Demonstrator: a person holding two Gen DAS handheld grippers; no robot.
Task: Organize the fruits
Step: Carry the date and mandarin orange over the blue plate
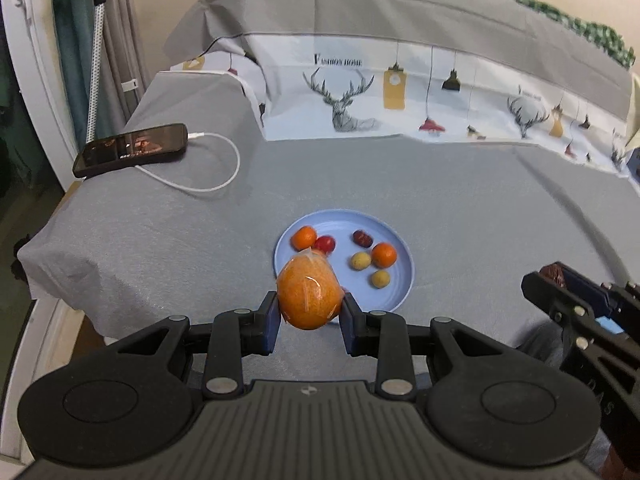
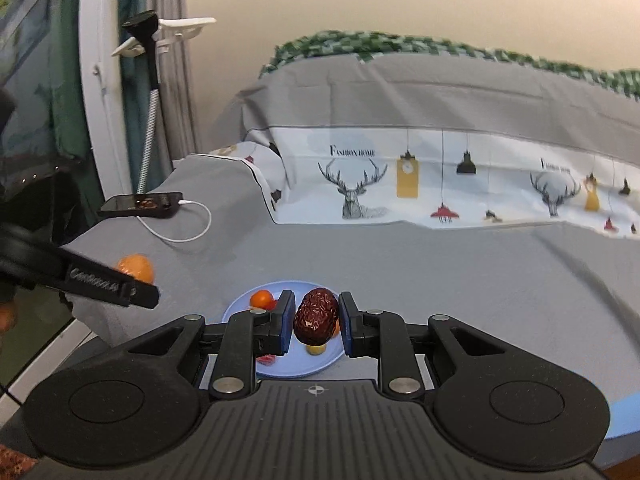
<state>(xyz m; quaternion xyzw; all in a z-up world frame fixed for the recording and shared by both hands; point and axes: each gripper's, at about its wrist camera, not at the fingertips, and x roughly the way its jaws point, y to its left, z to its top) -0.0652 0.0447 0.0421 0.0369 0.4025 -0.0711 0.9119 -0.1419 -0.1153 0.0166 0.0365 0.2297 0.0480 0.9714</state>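
My left gripper is shut on a large plastic-wrapped orange, held above the near rim of a light blue plate on the grey bed. The plate holds two small oranges, a red fruit, a dried red date and two yellowish round fruits. My right gripper is shut on a wrinkled dark red date above the same plate. The right gripper also shows at the right edge of the left wrist view. The wrapped orange shows in the right wrist view.
A black phone with a white charging cable lies at the bed's left corner. A folded deer-print quilt lies behind the plate. The bed's left edge drops off near a white frame and a flexible phone stand.
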